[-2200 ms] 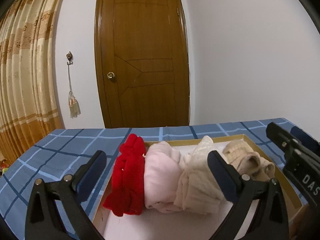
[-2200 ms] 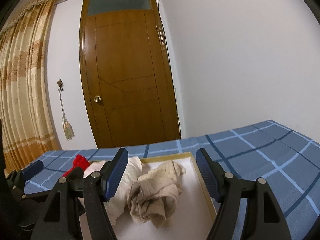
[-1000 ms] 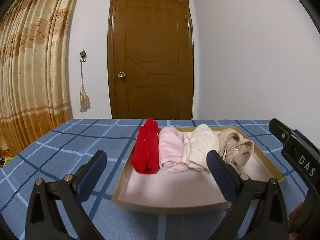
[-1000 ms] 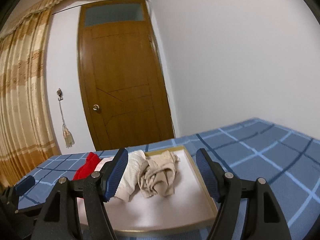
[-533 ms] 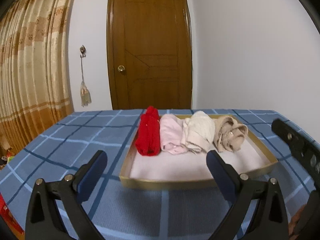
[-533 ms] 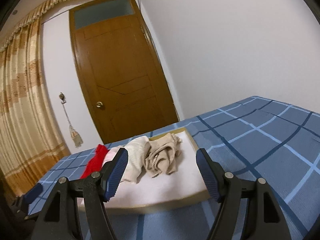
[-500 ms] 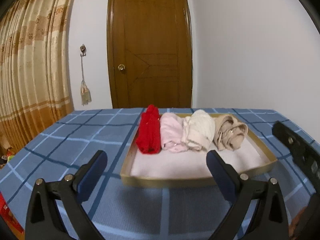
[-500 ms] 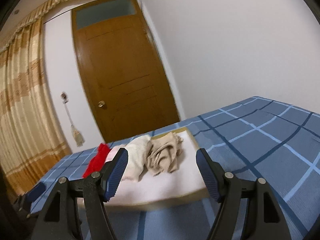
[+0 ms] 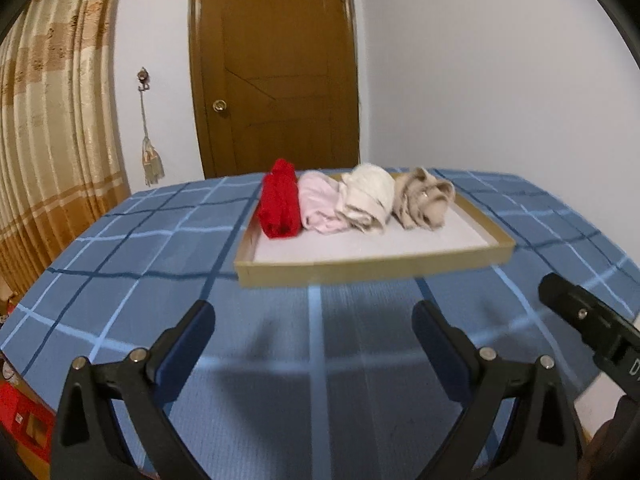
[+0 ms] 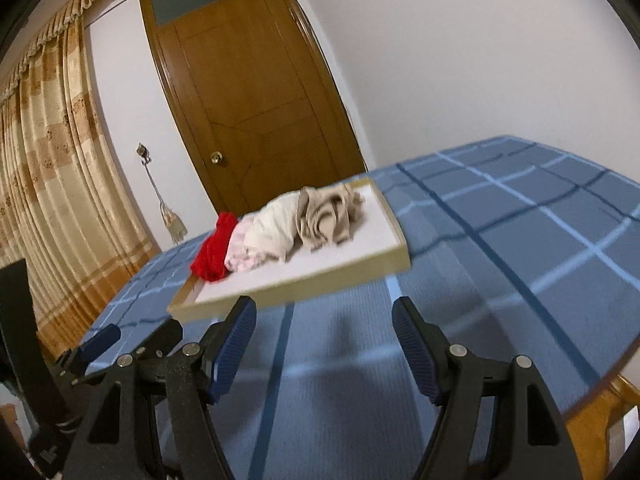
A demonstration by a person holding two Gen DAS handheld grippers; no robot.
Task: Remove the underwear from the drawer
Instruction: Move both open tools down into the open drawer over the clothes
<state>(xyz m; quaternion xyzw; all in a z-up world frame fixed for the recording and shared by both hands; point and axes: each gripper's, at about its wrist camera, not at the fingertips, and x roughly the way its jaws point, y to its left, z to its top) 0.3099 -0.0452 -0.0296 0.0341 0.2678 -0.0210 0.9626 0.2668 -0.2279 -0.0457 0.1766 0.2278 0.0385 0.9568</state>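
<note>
A shallow wooden drawer tray (image 9: 372, 270) (image 10: 304, 286) with a white lining lies on a blue checked tablecloth. In it lie four rolled garments side by side: red (image 9: 279, 205) (image 10: 212, 254), pink (image 9: 319, 208) (image 10: 239, 250), cream (image 9: 367, 198) (image 10: 276, 228) and beige (image 9: 424, 200) (image 10: 328, 216). My left gripper (image 9: 314, 340) is open and empty, well short of the tray's front wall. My right gripper (image 10: 324, 334) is open and empty, just in front of the tray's near wall. The right gripper also shows at the right edge of the left wrist view (image 9: 588, 328).
The cloth-covered table (image 9: 120, 264) ends close to both grippers; its right edge (image 10: 600, 380) shows wood beneath. A brown door (image 9: 276, 72) and gold curtains (image 9: 44, 140) stand behind. A red box (image 9: 20, 412) lies low at the left.
Both grippers have pulled back from over the tray toward the table's near edge. The garments have not moved. Both grippers stay open.
</note>
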